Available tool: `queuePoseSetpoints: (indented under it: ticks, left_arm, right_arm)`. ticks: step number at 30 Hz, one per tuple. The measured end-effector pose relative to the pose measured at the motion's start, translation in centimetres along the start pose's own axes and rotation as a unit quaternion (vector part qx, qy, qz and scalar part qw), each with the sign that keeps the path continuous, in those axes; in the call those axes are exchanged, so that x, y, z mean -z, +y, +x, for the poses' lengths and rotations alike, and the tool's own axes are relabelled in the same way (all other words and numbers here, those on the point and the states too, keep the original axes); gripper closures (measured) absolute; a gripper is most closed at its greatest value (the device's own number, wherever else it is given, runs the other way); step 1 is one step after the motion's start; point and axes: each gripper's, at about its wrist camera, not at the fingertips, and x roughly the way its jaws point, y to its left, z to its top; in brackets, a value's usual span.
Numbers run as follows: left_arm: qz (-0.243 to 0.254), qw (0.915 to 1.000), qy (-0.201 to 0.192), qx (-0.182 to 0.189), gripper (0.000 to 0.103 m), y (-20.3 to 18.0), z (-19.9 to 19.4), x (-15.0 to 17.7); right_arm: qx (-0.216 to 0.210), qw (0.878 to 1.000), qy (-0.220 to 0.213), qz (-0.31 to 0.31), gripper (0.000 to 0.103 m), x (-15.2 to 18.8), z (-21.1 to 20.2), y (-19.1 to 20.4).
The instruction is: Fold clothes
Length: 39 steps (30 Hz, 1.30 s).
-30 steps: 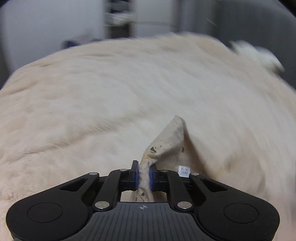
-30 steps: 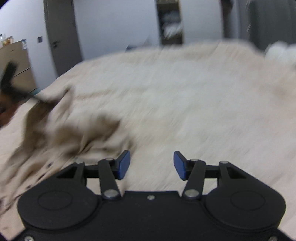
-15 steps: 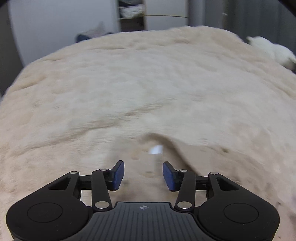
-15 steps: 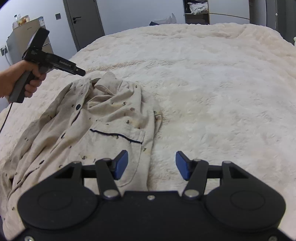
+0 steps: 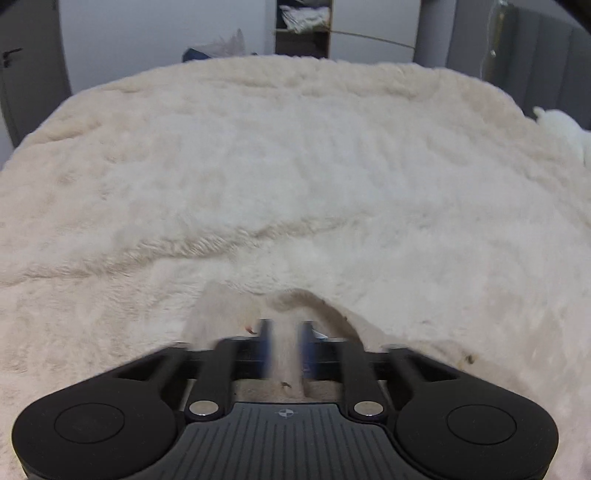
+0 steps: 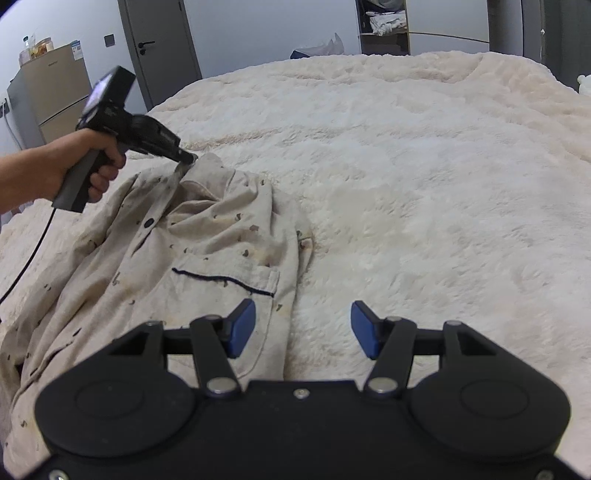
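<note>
A beige pyjama shirt with small dark prints and a navy-trimmed pocket lies crumpled on the cream fluffy bed cover. My left gripper has closed on the shirt's collar; its fingers are motion-blurred. In the right wrist view the left gripper pinches the collar at the shirt's far end. My right gripper is open and empty, hovering over the shirt's right edge beside the pocket.
A white pillow or soft toy lies at the bed's far right. A door and a small fridge stand beyond the bed's left side, and an open shelf at the back. A cable trails from the left gripper.
My left gripper let go of the collar, opened, then closed on it again. The right gripper stayed open and steadied over the shirt's right edge.
</note>
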Motion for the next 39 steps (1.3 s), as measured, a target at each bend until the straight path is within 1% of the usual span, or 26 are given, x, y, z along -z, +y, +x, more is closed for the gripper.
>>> queuePoseSetpoints:
  ticks: [1,2,5,7,9,10,11,12,13,14,15,16,17,19,20,21,22,24,27,28,29,30,33,34,37,39]
  left_arm:
    - [-0.019,0.9994,0.009,0.029,0.068,0.1,-0.6,0.2]
    - [-0.031,0.9982,0.020,0.047,0.068,0.1,-0.8,0.3]
    - [-0.064,0.9886,0.083,0.108,0.067,-0.9,-0.5,1.7]
    - [-0.065,0.9837,0.106,0.130,0.067,-1.9,-0.1,2.5]
    - [-0.044,0.9837,0.110,0.135,0.068,-2.7,0.2,3.0]
    - [-0.039,0.9842,0.109,0.134,0.085,-2.7,0.4,3.0]
    - [-0.033,0.9846,0.107,0.135,0.096,-2.8,0.6,2.8]
    - [-0.025,0.9840,0.106,0.141,0.100,-2.7,0.8,2.3]
    - [-0.017,0.9844,0.101,0.143,0.100,-2.6,0.9,1.9]
    - [0.011,0.9878,0.083,0.131,0.100,-2.6,0.9,0.7]
    - [0.045,0.9911,0.062,0.108,0.100,-2.7,0.9,-0.7]
    - [0.064,0.9926,0.049,0.091,0.100,-2.5,1.0,-1.6]
    - [0.087,0.9939,0.030,0.061,0.100,-2.3,1.6,-2.9]
    - [0.098,0.9943,0.024,0.036,0.099,-1.7,3.4,-4.3]
    - [0.105,0.9938,0.030,0.024,0.099,-1.7,4.6,-4.6]
    - [0.114,0.9926,0.039,0.016,0.096,-1.9,5.5,-4.4]
    - [0.119,0.9919,0.042,0.010,0.089,-2.1,5.7,-4.3]
    - [0.147,0.9872,0.059,-0.019,0.073,-2.7,6.5,-3.2]
    - [0.146,0.9870,0.065,-0.017,0.070,-1.6,5.6,-2.2]
    - [0.140,0.9880,0.061,-0.020,0.062,-1.1,5.2,-2.1]
    - [0.129,0.9898,0.056,-0.025,0.058,-0.3,4.5,-2.1]
    - [0.104,0.9932,0.047,-0.023,0.055,1.0,3.0,-2.1]
    - [0.068,0.9971,0.033,0.001,0.051,3.4,-1.1,-1.7]
    - [0.064,0.9974,0.031,0.003,0.048,3.7,-2.0,-1.4]
    - [0.069,0.9973,0.026,0.004,0.046,5.3,-6.0,0.8]
    - [0.070,0.9972,0.027,0.000,0.044,6.8,-9.0,3.3]
  right_arm:
    - [0.000,1.000,0.000,-0.002,0.047,0.0,0.0,0.1]
    - [0.000,1.000,0.000,-0.004,0.047,0.0,0.0,0.1]
    - [0.001,1.000,-0.001,-0.007,0.047,0.0,-0.1,0.2]
    - [0.005,1.000,-0.006,-0.007,0.047,0.0,-0.2,0.2]
    - [0.014,1.000,-0.011,-0.010,0.047,0.1,-0.3,0.2]
    - [0.019,1.000,-0.012,-0.013,0.047,0.1,-0.4,0.1]
    - [0.023,1.000,-0.014,-0.012,0.047,0.1,-0.5,0.1]
    - [0.025,1.000,-0.015,-0.012,0.047,0.2,-0.5,0.0]
    - [0.027,0.999,-0.015,-0.010,0.047,0.2,-0.5,-0.1]
    - [0.028,0.999,-0.017,-0.009,0.047,0.2,-0.6,-0.2]
    - [0.029,0.999,-0.018,-0.008,0.047,0.2,-0.6,-0.3]
    - [0.030,0.999,-0.020,-0.008,0.047,0.1,-0.6,-0.4]
    - [0.031,0.999,-0.021,-0.007,0.047,0.1,-0.6,-0.4]
    - [0.033,0.999,-0.023,-0.008,0.047,0.0,-0.3,-0.4]
    - [0.033,0.999,-0.023,-0.008,0.048,0.0,-0.3,-0.4]
    - [0.034,0.999,-0.021,-0.010,0.048,-0.1,0.0,-0.4]
    - [0.035,0.999,-0.020,-0.011,0.048,-0.1,0.1,-0.4]
    - [0.038,0.999,-0.020,-0.011,0.048,-0.1,0.3,-0.5]
    - [0.037,0.999,-0.021,-0.011,0.048,-0.1,0.3,-0.5]
    - [0.036,0.999,-0.021,-0.013,0.048,0.0,0.3,-0.4]
    - [0.036,0.999,-0.021,-0.014,0.048,0.0,0.3,-0.4]
    - [0.036,0.999,-0.021,-0.016,0.048,0.0,0.3,-0.3]
    - [0.035,0.999,-0.021,-0.021,0.048,0.0,0.4,-0.1]
    - [0.035,0.999,-0.020,-0.025,0.048,0.1,0.4,0.1]
    - [0.035,0.999,-0.020,-0.031,0.048,0.1,0.3,0.4]
    - [0.035,0.999,-0.019,-0.035,0.048,0.2,0.2,0.7]
